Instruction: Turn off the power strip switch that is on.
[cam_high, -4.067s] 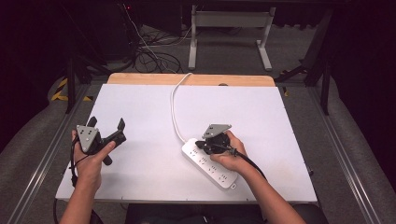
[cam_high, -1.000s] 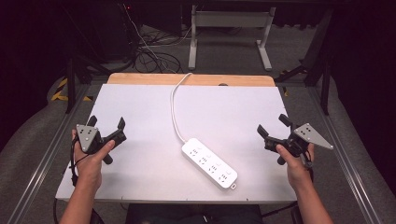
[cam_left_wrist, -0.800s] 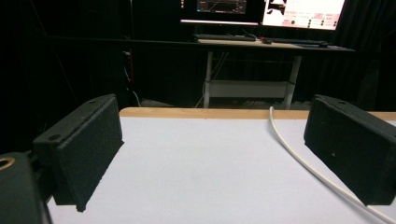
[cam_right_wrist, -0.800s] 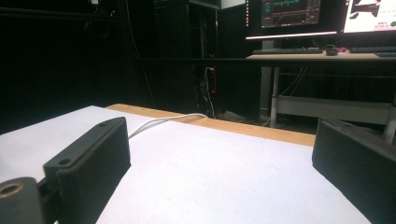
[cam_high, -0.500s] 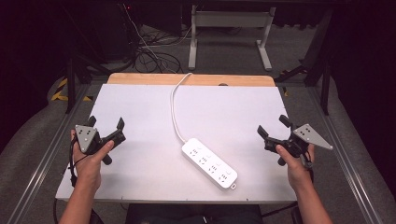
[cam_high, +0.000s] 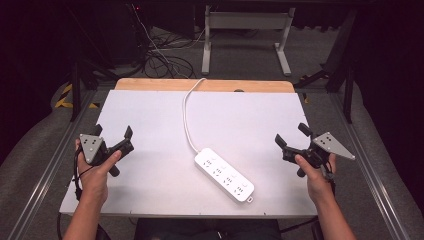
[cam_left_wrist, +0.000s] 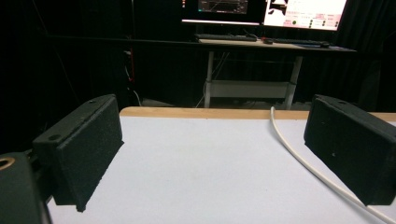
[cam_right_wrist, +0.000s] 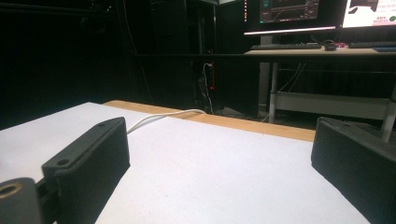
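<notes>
Power strip untouched mid-table; both grippers' jaws wide open, empty.

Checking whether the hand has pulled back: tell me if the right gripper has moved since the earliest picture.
Yes. The right gripper was on the power strip; now it sits open near the table's right edge, apart from the strip.

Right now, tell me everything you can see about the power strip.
The power strip is a white, plastic-looking bar with rounded ends and a row of sockets on top. It lies flat and diagonal on the white table, near its front middle. Its white cord curves from the far end over the table's back edge. Neither gripper touches it.
</notes>
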